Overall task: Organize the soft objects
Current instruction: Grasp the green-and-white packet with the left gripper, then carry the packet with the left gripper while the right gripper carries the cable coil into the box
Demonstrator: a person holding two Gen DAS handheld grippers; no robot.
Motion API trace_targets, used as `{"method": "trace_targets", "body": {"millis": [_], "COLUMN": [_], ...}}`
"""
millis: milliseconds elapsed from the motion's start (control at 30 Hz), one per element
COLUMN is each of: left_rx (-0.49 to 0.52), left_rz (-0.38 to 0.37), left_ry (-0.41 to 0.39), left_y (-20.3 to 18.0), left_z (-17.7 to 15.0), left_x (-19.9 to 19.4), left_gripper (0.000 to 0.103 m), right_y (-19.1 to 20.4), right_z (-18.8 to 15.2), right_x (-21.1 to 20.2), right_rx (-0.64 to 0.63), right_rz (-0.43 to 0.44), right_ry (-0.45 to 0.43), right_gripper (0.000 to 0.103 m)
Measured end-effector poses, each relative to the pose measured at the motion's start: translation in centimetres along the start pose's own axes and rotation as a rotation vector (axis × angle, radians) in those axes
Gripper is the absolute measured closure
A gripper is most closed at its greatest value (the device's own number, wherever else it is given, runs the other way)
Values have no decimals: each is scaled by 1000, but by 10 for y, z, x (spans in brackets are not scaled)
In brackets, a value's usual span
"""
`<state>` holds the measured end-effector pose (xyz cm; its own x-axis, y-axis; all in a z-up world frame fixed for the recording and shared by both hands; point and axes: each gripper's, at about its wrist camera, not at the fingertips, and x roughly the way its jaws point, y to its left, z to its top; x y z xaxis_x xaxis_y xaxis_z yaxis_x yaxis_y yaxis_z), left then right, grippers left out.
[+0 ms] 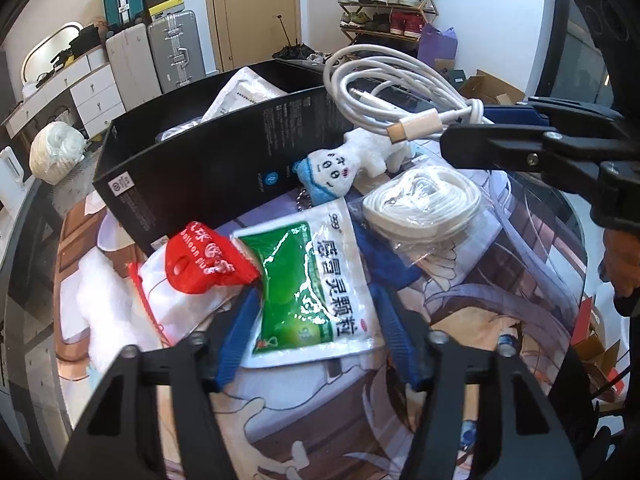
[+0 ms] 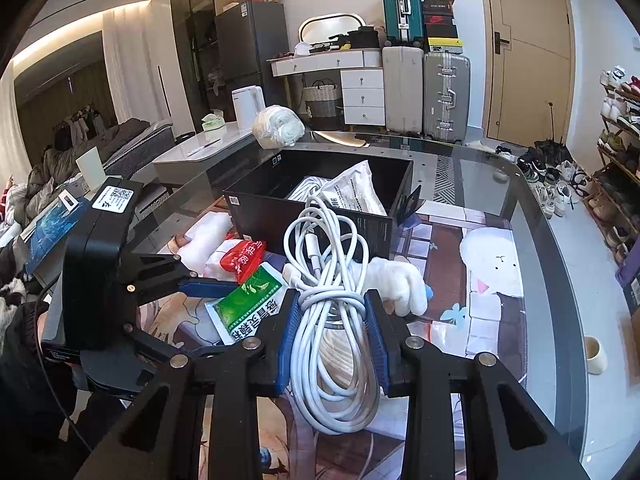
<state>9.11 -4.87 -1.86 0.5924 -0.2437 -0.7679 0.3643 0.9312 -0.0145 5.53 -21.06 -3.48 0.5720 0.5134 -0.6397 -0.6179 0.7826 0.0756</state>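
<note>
My right gripper (image 2: pixel 332 300) is shut on a coiled white charging cable (image 2: pixel 332 264) and holds it above the table, in front of the black box (image 2: pixel 256 216); it also shows in the left wrist view (image 1: pixel 384 92). My left gripper (image 1: pixel 316 300) is open, its fingers either side of a green and white medicine sachet (image 1: pixel 316 280) that lies flat. A white plush keychain (image 1: pixel 352 164) lies by the box. A bagged white cord (image 1: pixel 424 204) lies to its right. A red packet (image 1: pixel 208 260) lies on a white bag.
The black box holds a white pouch (image 2: pixel 356 192) and another cable. A glass table (image 2: pixel 532 216) with a printed mat carries everything. A wrapped white bundle (image 2: pixel 280 126) sits behind the box. A small cup (image 2: pixel 596 354) stands at the right edge.
</note>
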Motion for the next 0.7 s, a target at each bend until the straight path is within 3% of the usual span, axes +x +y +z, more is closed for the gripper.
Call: {"method": "trace_targets", "body": {"millis": [167,467,700], "left_rx": [22,1,-29], "left_rz": [11,-2,-12], "left_ry": [-23,-51,-62], "left_y": [-5,3,9], "left_z": [-2,-9,-16], "left_x": [-4,-17,-25], "left_gripper": [63,75,77], "right_y": [-2,-2,0], "right_z": [0,0,1], "right_x": [0,1,-1], "right_rx": [1,-5,-10], "right_rz": [-2,-4,-3], "right_ry": [0,-5,-20], "right_gripper": [71,71,71]}}
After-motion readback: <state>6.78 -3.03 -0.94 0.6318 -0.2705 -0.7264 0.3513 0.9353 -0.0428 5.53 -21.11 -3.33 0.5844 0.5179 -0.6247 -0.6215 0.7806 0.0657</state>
